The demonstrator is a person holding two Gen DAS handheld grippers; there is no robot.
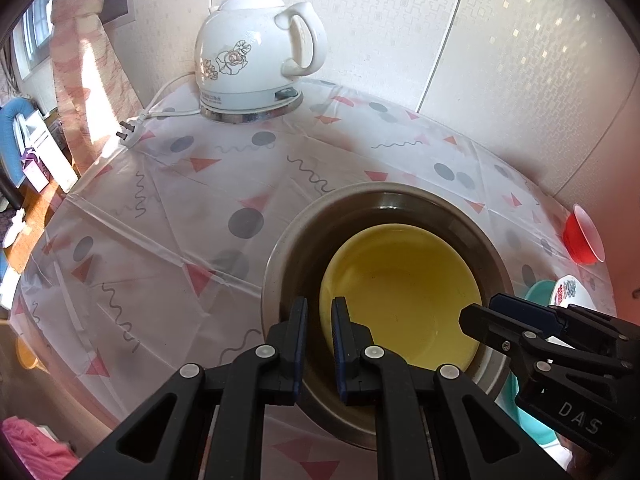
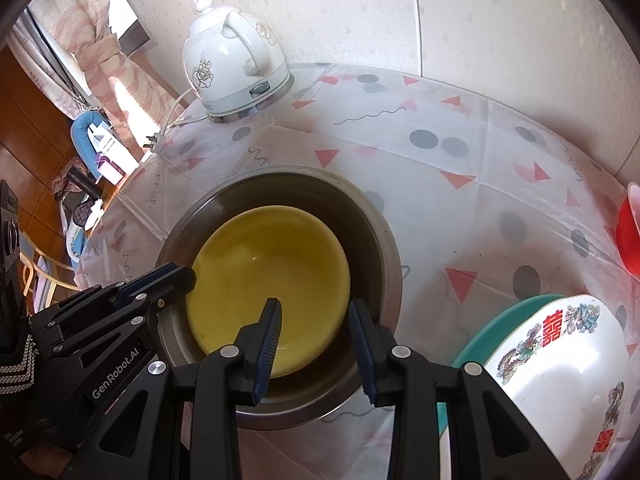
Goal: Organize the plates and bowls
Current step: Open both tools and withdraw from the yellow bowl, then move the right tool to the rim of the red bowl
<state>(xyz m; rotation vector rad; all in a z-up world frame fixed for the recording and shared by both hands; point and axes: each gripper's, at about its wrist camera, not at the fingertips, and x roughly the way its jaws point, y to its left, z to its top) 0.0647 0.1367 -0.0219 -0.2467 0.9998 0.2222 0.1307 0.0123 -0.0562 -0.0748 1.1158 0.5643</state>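
We see the yellow bowl (image 1: 404, 292) nested inside the steel bowl (image 1: 296, 220), which sits mid-surface (image 1: 160, 220) on the patterned cloth. The left tongs (image 1: 320, 304) are clenched, their tips at the yellow bowl's left rim; we cannot tell whether the rim is pinched between them. The right tongs (image 2: 316, 308) stand released, straddling the yellow bowl's right rim without pressing it. Just right of the steel bowl, a white bowl (image 2: 560, 360) rests on a teal plate (image 2: 488, 328). A red bowl (image 2: 628, 232) sits at the surface's right edge, and a kettle (image 1: 248, 52) stands well apart at the back.
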